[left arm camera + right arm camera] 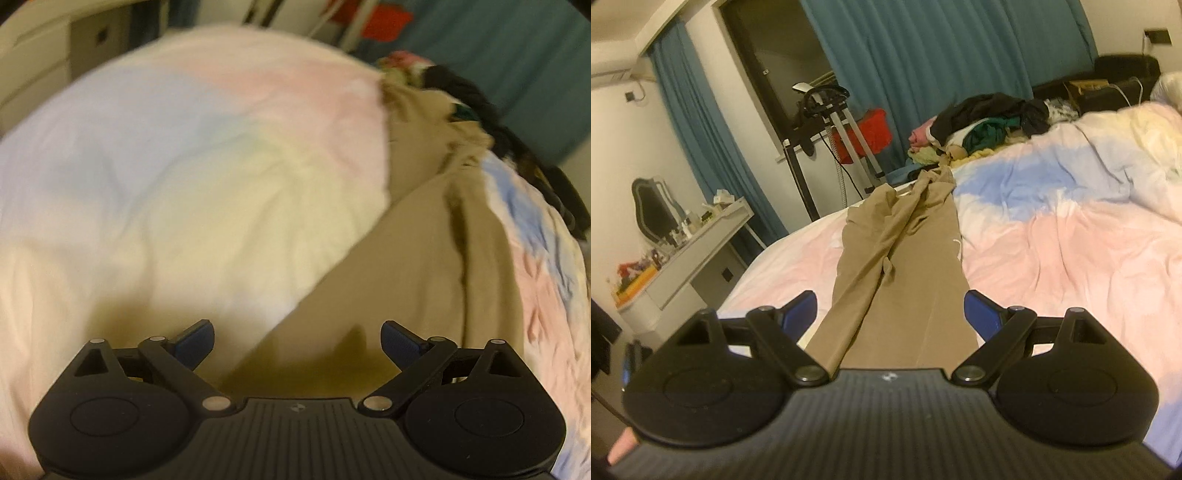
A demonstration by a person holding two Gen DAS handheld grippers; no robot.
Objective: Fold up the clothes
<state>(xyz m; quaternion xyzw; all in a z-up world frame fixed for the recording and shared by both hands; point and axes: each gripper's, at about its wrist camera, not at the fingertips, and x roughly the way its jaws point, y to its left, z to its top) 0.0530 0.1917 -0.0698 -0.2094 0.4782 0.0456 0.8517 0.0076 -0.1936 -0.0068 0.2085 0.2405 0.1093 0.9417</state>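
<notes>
Tan trousers (905, 254) lie stretched lengthwise on a bed with a pastel pink, blue and cream duvet (1052, 229). My right gripper (890, 317) stands open just above their near end, its blue pads (979, 314) on either side of the cloth. In the blurred left wrist view the same tan trousers (388, 266) run from the bottom middle up to the right over the pastel duvet (184, 166). My left gripper (297, 343) is open low over the edge of the trousers, with nothing between its fingers.
A pile of dark, green, yellow and pink clothes (982, 122) sits at the far end of the bed. Left of the bed stand a white dressing table (690, 254) with small items and a mirror, an exercise machine (827, 122), a red box and teal curtains (942, 66).
</notes>
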